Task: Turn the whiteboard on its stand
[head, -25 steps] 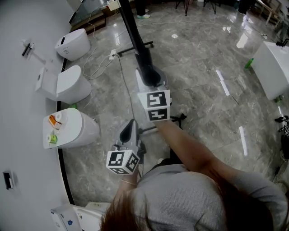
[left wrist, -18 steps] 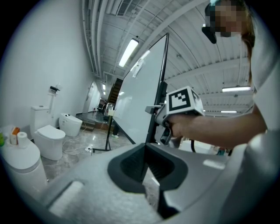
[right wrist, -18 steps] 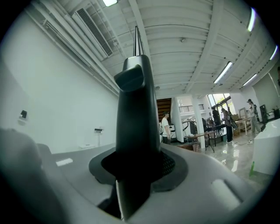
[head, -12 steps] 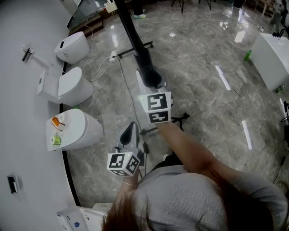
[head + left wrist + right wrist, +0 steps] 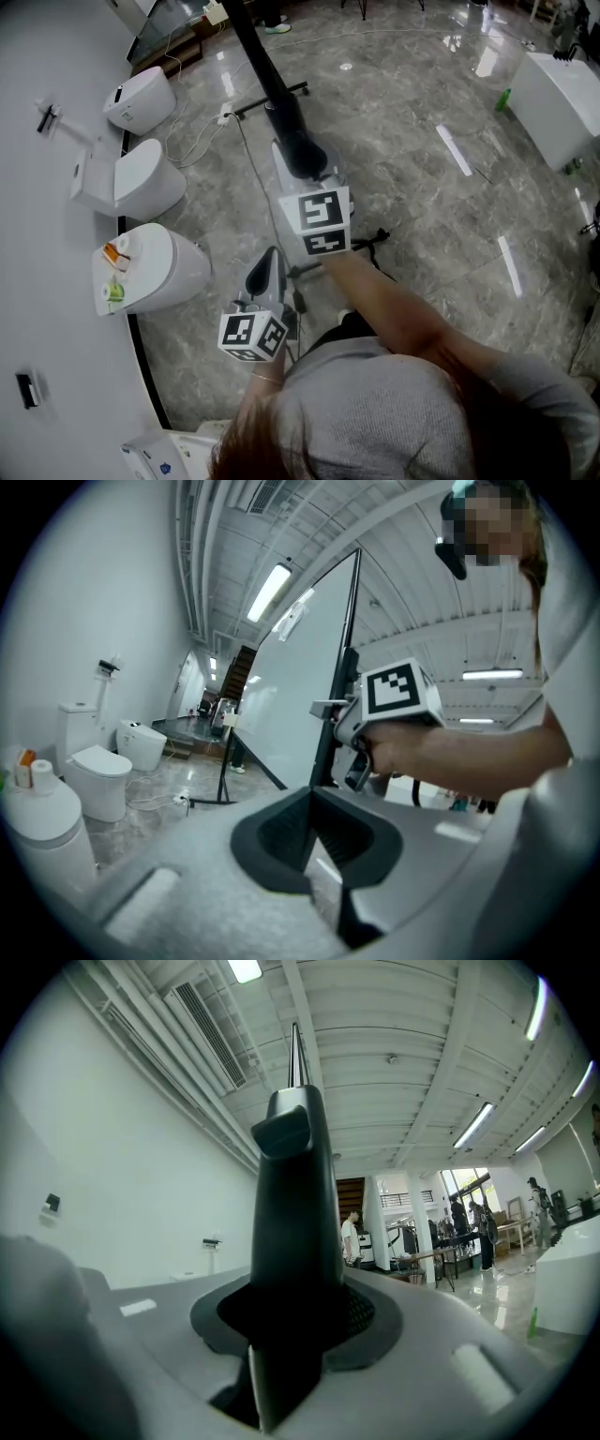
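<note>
In the head view the whiteboard [image 5: 267, 75] shows edge-on as a black bar running from the top towards me. Its black corner piece [image 5: 302, 150] sits between the jaws of my right gripper [image 5: 307, 171], which is shut on it. The right gripper view shows that black frame piece [image 5: 292, 1213] rising out of my right gripper [image 5: 295, 1312]. My left gripper [image 5: 264, 270] hangs lower and nearer my body, shut and empty. From the left gripper view [image 5: 314, 803] I see the white board face [image 5: 295, 696] and the right gripper's marker cube [image 5: 398, 691].
Three white toilets [image 5: 141, 183] stand along the left wall; the nearest [image 5: 155, 272] carries small items on its lid. The stand's foot [image 5: 277, 94] and a power strip with cable [image 5: 225, 117] lie on the marble floor. A white table [image 5: 553, 94] stands at right.
The head view has shifted slightly. My right gripper stays clamped on the board's corner, and my left gripper stays in the same place.
</note>
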### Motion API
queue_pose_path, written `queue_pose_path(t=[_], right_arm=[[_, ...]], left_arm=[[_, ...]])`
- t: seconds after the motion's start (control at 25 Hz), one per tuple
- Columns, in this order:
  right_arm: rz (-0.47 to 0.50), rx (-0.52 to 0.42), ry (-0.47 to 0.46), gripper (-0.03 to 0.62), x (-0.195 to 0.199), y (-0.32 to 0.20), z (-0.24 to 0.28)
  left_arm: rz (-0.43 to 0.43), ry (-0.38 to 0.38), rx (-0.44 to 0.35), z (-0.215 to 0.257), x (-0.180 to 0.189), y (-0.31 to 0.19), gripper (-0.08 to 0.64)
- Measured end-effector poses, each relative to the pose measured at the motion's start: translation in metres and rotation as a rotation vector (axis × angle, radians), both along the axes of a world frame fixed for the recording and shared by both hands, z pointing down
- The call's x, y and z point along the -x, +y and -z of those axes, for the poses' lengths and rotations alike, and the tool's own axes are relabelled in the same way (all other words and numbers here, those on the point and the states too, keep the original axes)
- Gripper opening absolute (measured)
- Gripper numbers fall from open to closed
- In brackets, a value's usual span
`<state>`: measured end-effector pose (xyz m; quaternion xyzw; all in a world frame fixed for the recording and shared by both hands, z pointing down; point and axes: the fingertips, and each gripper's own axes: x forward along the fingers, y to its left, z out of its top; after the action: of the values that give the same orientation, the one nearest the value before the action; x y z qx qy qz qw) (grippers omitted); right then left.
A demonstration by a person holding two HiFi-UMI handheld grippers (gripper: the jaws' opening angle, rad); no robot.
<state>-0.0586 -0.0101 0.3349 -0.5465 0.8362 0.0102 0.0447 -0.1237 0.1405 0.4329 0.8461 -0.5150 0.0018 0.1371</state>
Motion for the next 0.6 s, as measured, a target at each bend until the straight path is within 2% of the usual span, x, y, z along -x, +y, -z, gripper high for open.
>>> queue_pose_path(t=[0.6], right_arm=[[0.086,0.008,-0.013,0.143,0.006,0.040,-0.006]], left_arm=[[-0.033,0.036,-0.012,-0.001,-0.030,0.016,0.003]])
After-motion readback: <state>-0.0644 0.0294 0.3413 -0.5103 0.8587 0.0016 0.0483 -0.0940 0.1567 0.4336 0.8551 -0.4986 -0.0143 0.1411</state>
